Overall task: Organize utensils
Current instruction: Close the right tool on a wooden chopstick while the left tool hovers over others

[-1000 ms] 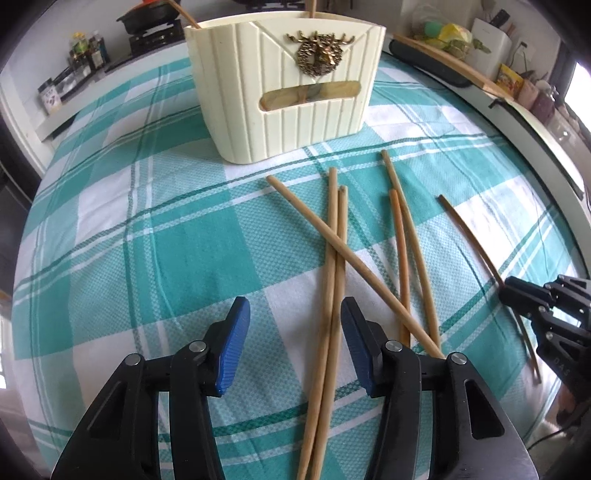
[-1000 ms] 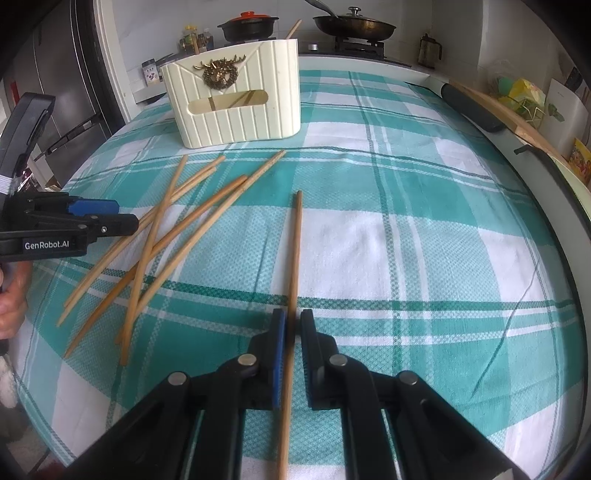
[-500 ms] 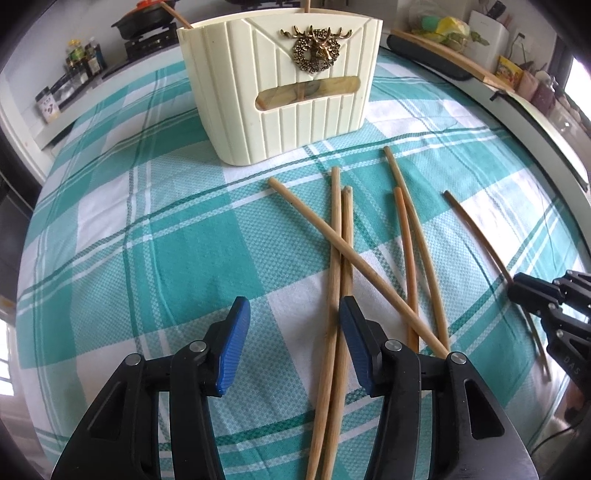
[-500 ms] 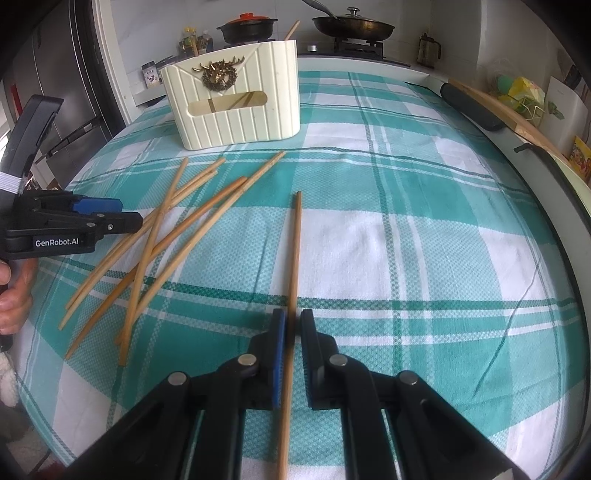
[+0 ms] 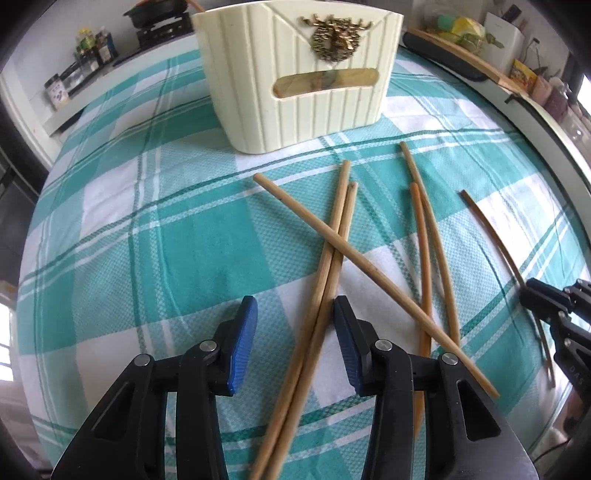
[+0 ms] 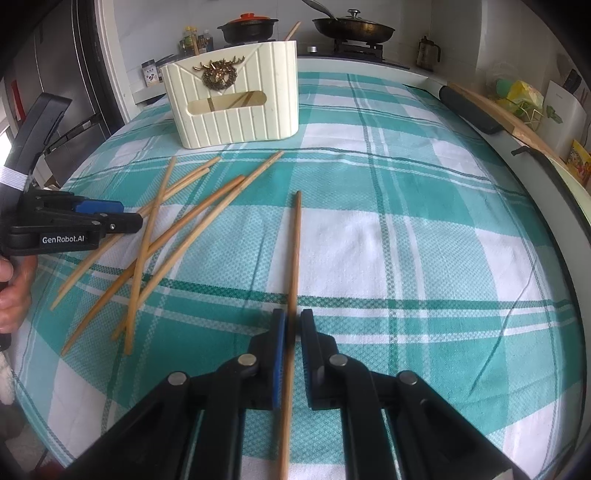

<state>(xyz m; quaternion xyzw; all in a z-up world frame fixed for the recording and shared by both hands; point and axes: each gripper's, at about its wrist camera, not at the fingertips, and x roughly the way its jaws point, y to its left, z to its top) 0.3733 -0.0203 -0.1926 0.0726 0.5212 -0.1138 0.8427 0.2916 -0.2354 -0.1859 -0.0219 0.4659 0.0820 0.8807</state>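
Observation:
Several wooden chopsticks (image 5: 369,266) lie crossed on the teal checked tablecloth (image 5: 147,240) in front of a cream utensil holder (image 5: 303,74). My left gripper (image 5: 295,326) is low over them with its jaws closing. A pair of chopsticks (image 5: 321,295) runs between the blue pads (image 5: 242,332), which do not touch it. In the right wrist view my right gripper (image 6: 291,326) is shut on a single chopstick (image 6: 295,240) that lies apart on the cloth. The holder (image 6: 232,107) stands beyond it, and the left gripper (image 6: 127,221) is at the left over the pile (image 6: 177,240).
More chopsticks stick out of the holder's top. A stove with a pot (image 6: 247,27) and a pan (image 6: 352,26) stands behind the table. Bottles (image 6: 192,40) are at the back left, a wooden board (image 6: 491,107) along the right edge. A hand (image 6: 13,288) holds the left gripper.
My left gripper has shifted towards the holder and sideways, so the chopstick pair now lies between its jaws, which have narrowed. The right gripper and its chopstick have not moved.

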